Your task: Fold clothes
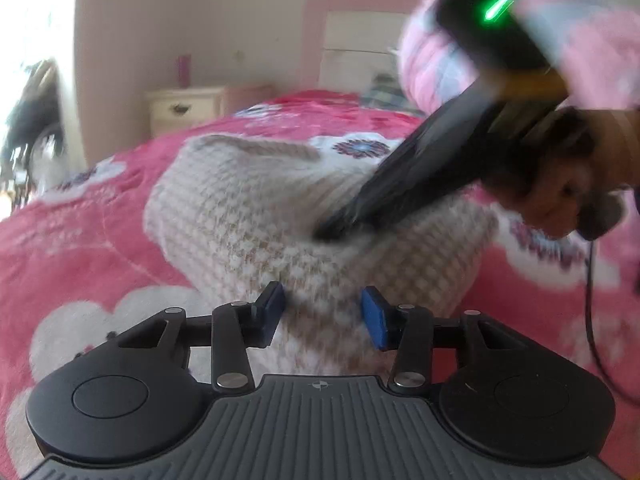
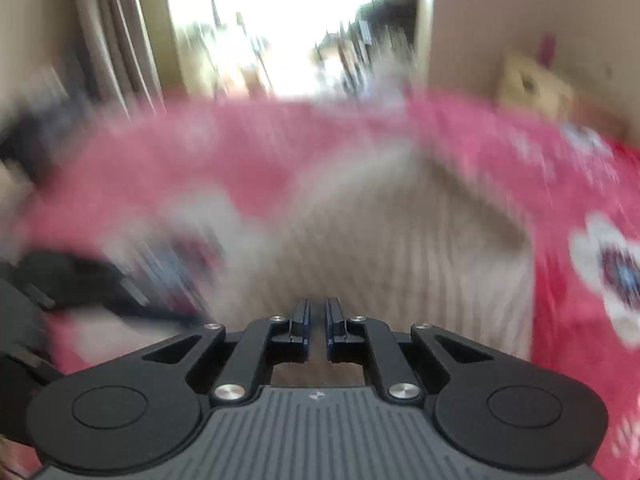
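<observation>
Bed: a pink blanket (image 1: 100, 220) with white and purple flowers covers it; it carries the garment.
Room: pale walls, a cream nightstand (image 1: 184, 110) by the bed, a pink-and-white headboard (image 1: 352, 36) behind it. In the right wrist view a bright window (image 2: 296, 24) and curtains (image 2: 116, 40) stand beyond the bed, all badly smeared.
Sweater: a cream-and-beige knit sweater (image 1: 248, 208) lies bunched in the middle of the blanket, one edge folded over at the top. In the right wrist view it shows as a pale ribbed mass (image 2: 420, 248) just ahead of the fingers.
Left gripper (image 1: 324, 314): jaws part-open, at a middling gap, with knit fabric lying in that gap. The blue pads (image 1: 374, 316) do not look pressed on the cloth, though blur makes this hard to judge.
Right gripper (image 2: 318, 320): jaws drawn nearly together, only a thin slit between them. Whether cloth is pinched in that slit I cannot tell from its own blurred view. In the left wrist view its black tip (image 1: 336, 232) meets the sweater at a raised fold.
Person: a pink patterned sleeve (image 1: 580, 52) and a hand (image 1: 560, 168) carry the right gripper from the upper right.
Cable: a dark cord (image 1: 590, 312) hangs at the right over the blanket.
</observation>
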Action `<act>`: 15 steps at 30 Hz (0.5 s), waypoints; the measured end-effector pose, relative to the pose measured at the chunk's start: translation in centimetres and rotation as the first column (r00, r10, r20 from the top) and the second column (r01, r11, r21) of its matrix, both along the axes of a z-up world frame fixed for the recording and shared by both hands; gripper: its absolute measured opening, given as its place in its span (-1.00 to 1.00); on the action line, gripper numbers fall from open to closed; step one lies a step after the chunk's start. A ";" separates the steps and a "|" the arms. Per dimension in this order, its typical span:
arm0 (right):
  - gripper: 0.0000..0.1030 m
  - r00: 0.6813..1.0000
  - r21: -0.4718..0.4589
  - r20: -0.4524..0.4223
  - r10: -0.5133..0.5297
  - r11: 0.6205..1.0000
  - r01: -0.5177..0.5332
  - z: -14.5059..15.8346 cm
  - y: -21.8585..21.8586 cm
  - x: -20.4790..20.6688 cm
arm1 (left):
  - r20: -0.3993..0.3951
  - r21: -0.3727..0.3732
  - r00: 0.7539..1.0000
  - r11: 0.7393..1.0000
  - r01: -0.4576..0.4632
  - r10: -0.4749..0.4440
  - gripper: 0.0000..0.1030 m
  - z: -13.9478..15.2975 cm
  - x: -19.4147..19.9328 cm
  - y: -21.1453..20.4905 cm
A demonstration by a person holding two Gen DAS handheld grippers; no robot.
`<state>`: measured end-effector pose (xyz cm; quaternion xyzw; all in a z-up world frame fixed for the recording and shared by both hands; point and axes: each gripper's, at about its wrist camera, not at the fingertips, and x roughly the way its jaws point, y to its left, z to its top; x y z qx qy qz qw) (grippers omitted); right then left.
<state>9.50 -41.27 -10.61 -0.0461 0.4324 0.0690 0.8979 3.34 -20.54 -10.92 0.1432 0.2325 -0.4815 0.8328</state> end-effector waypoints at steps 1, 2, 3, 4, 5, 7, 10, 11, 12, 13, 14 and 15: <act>-0.94 1.000 0.000 0.010 -0.003 1.000 0.003 -0.7 0.0 -0.2 | 0.018 -0.003 1.000 1.000 0.001 -0.001 -0.12 -0.2 -0.3 0.0; -0.94 1.000 0.008 -0.002 -0.012 1.000 0.012 -0.4 -0.2 0.0 | 0.029 -0.008 1.000 1.000 0.000 0.000 -0.10 -0.3 -0.5 0.0; -0.95 1.000 0.010 -0.023 -0.019 1.000 0.019 0.2 -0.2 0.4 | 0.019 -0.017 1.000 1.000 -0.004 0.005 -0.08 -0.3 -0.4 0.0; -0.95 0.999 -0.002 -0.052 -0.014 1.000 0.014 1.2 -0.1 0.9 | 0.010 -0.025 1.000 1.000 -0.009 0.009 -0.07 -0.3 -0.2 0.1; -0.94 0.999 -0.027 -0.050 0.004 1.000 -0.005 2.3 0.2 1.2 | 0.009 -0.030 1.000 0.999 -0.011 0.011 -0.07 -0.3 -0.2 0.2; -0.86 0.999 -0.080 0.013 0.043 0.996 -0.042 4.8 1.0 1.9 | 0.005 -0.040 1.000 0.999 -0.015 0.015 -0.06 -0.5 -0.3 0.4; -0.86 0.995 -0.044 0.090 0.049 0.998 -0.045 6.3 0.8 4.3 | -0.005 -0.052 1.000 0.998 -0.021 0.021 -0.05 -0.5 -0.5 0.6; -0.87 0.997 -0.058 0.064 0.034 0.998 -0.030 4.5 0.4 4.8 | -0.009 -0.056 1.000 0.998 -0.022 0.022 -0.05 -0.5 -0.5 0.7; -0.89 0.999 -0.072 0.039 0.018 0.997 -0.015 2.6 0.0 5.4 | -0.010 -0.058 1.000 0.998 -0.022 0.021 -0.05 -0.5 -0.5 0.7; -0.97 1.000 -0.086 0.013 0.001 0.996 0.000 0.8 -0.4 6.0 | -0.016 -0.058 1.000 0.998 -0.021 0.020 -0.05 -0.6 -0.3 0.6; -0.98 1.000 -0.101 -0.012 -0.016 0.995 0.014 -1.0 -0.8 6.5 | -0.031 -0.065 0.999 0.998 -0.019 0.017 -0.04 -0.6 -0.1 0.5; -0.99 0.999 -0.102 -0.031 -0.034 0.994 0.031 -2.0 -1.2 6.9 | -0.040 -0.076 0.999 0.997 -0.017 0.014 -0.04 -0.5 0.0 0.6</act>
